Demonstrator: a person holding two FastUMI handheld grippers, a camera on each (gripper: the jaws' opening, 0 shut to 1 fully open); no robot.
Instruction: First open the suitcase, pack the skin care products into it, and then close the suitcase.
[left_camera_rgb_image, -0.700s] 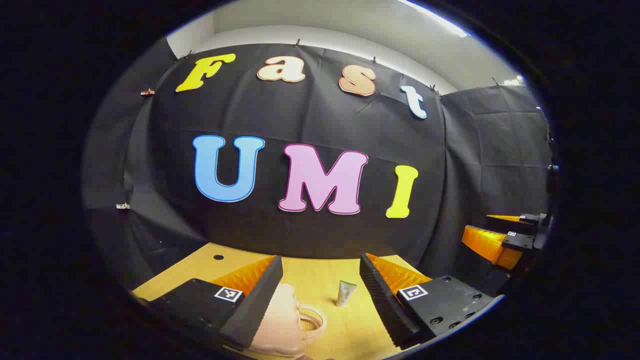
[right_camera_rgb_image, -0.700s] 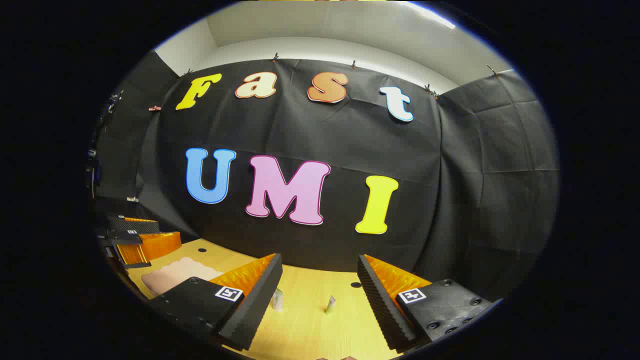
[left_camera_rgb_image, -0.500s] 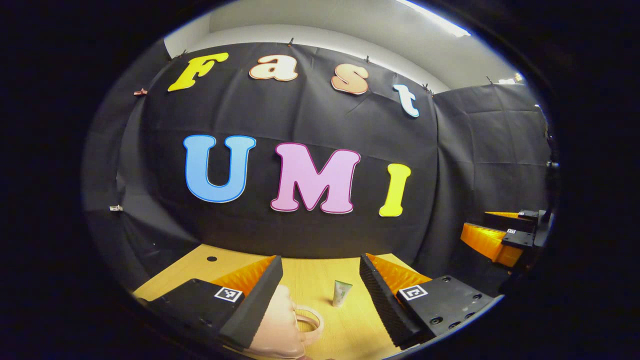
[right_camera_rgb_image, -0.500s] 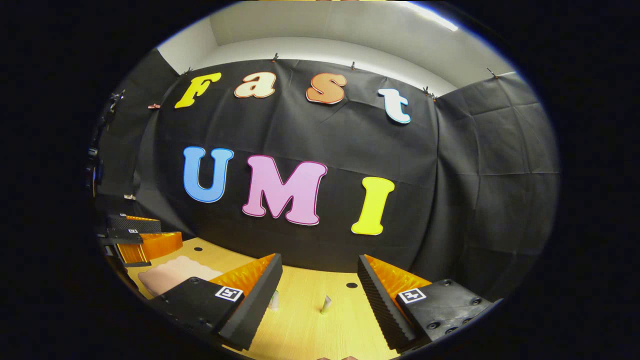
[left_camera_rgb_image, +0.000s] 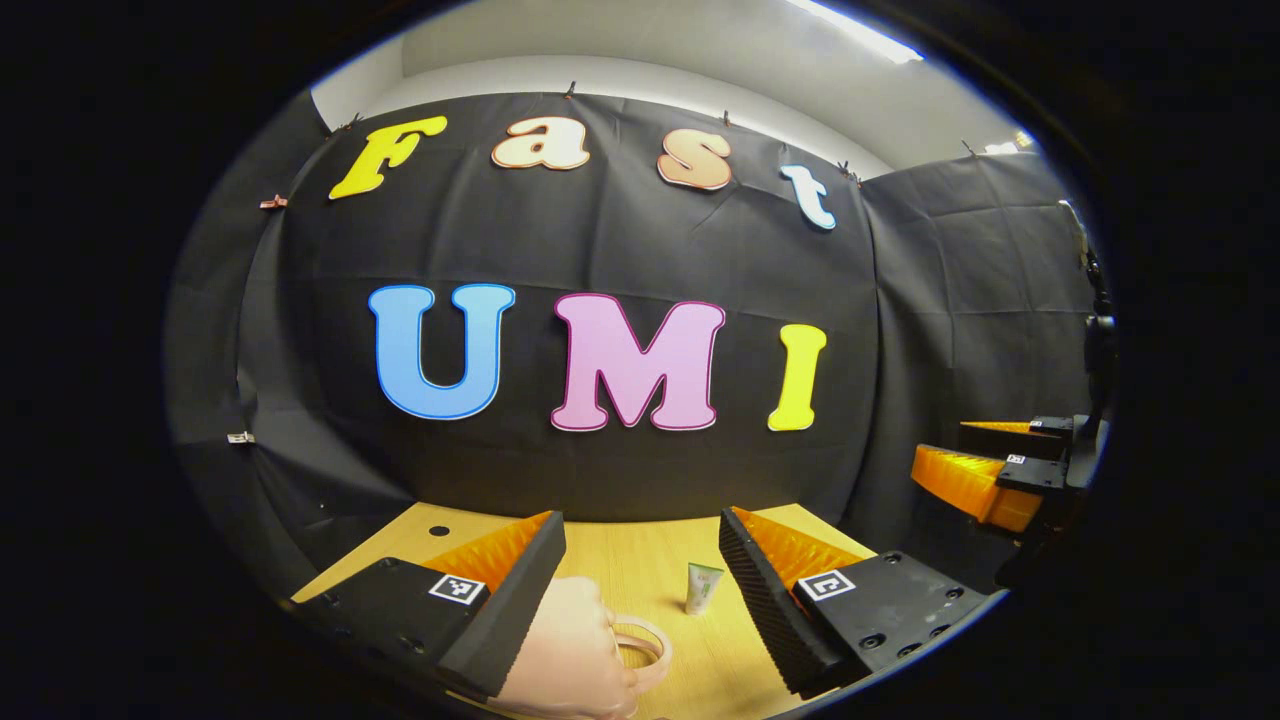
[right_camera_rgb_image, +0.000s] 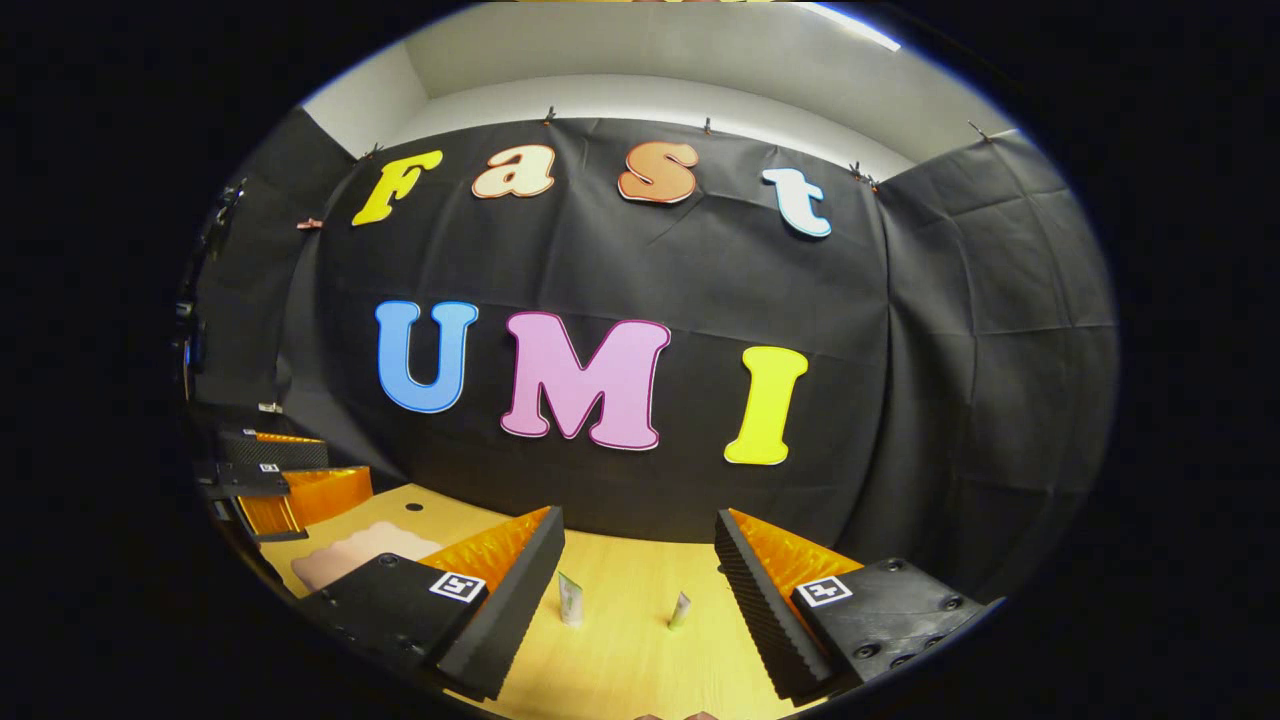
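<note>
Suitcase (left_camera_rgb_image: 570, 650) first: it is a small pink case with a loop handle (left_camera_rgb_image: 640, 650), lying low on the wooden table (left_camera_rgb_image: 640, 560) just ahead of my left gripper (left_camera_rgb_image: 640, 590), partly hidden behind that gripper's left finger. From the right gripper view I see its pink top (right_camera_rgb_image: 350, 555) off to the left, with the left gripper (right_camera_rgb_image: 285, 480) hanging above it. As far as I can tell the lid is down, so I judge the opening step has not begun.

My left gripper's jaws are spread wide with nothing between them. My right gripper (right_camera_rgb_image: 640, 590) is equally wide apart and empty, held above the table.

Smaller things next. A pale green tube (left_camera_rgb_image: 703, 587) stands upright on the table, near the case's handle but apart from it. In the right gripper view that tube (right_camera_rgb_image: 570, 598) stands in front of my fingers, with a slimmer tube (right_camera_rgb_image: 679, 610) upright just beside it. I take these for the skin care products.

My next move, as I judge it, is to bring the left gripper down to the case and find an edge or latch to lift the lid. I cannot see any latch or zip from here, so I would tilt lower before committing.
</note>
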